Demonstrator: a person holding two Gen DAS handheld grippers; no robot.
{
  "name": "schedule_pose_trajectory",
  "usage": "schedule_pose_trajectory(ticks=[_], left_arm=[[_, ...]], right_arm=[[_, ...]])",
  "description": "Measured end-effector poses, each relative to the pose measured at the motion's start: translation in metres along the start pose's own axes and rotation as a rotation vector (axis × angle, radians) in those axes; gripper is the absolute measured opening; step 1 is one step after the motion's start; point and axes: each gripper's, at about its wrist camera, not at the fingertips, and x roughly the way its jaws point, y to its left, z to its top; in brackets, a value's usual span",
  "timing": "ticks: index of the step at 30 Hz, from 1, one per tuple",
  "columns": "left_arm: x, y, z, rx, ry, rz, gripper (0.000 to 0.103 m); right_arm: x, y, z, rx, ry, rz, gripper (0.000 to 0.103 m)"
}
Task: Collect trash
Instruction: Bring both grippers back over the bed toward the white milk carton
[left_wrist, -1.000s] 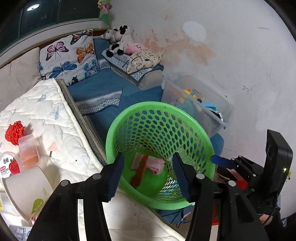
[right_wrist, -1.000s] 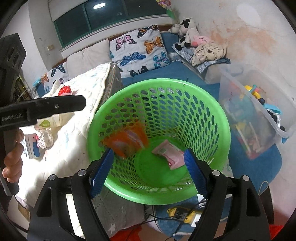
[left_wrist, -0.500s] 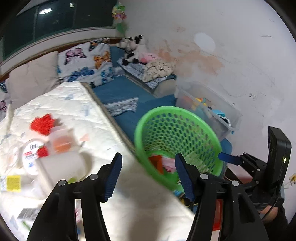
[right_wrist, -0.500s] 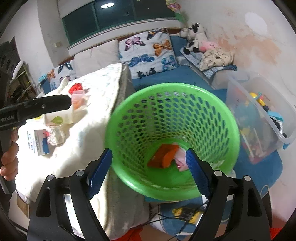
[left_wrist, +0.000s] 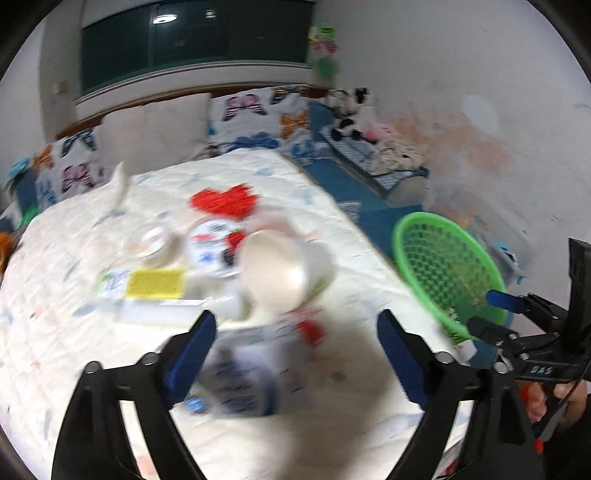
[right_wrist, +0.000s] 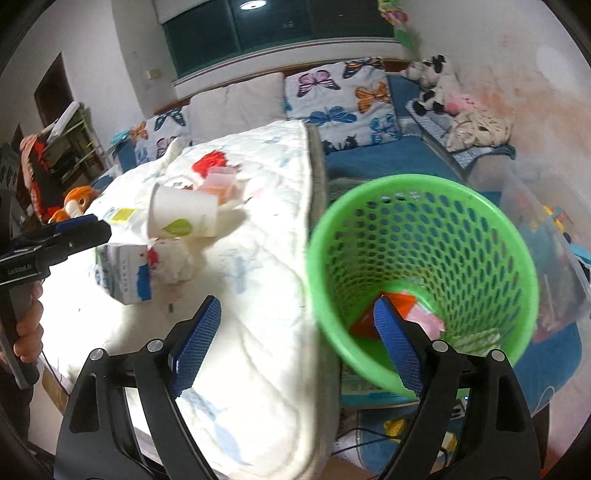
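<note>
A green mesh basket stands beside the white quilted mattress and holds an orange wrapper and a pink wrapper; it also shows in the left wrist view. Trash lies on the mattress: a tipped white paper cup, a blue-and-white carton, a yellow-labelled packet and a crumpled tissue. My left gripper is open and empty over the carton. My right gripper is open and empty at the basket's rim.
A red frilly item and a round lidded tub lie farther back on the mattress. Butterfly pillows and plush toys sit behind. A clear bin of toys stands right of the basket.
Both views have swung left from the basket toward the mattress. My left gripper now hangs over the trash pile. The orange wrapper has settled in the basket.
</note>
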Motion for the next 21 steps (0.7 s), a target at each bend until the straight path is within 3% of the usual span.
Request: schedule_pose_trajectory(ticks=[6, 16, 21], left_arm=[[-0.007, 0.055, -0.022, -0.103, 0.013, 0.041, 0.089], [-0.007, 0.089, -0.046, -0.183, 0.048, 0.039, 0.090], [-0.016, 0.107, -0.051, -0.228, 0.033, 0.060, 0.090]], right_arm=[[0.012, 0.039, 0.000, -0.065, 0.025, 0.055, 0.086], [0.027, 0.088, 0.004, -0.169, 0.046, 0.119, 0.087], [0.034, 0.122, 0.010, -0.314, 0.051, 0.156, 0.087]])
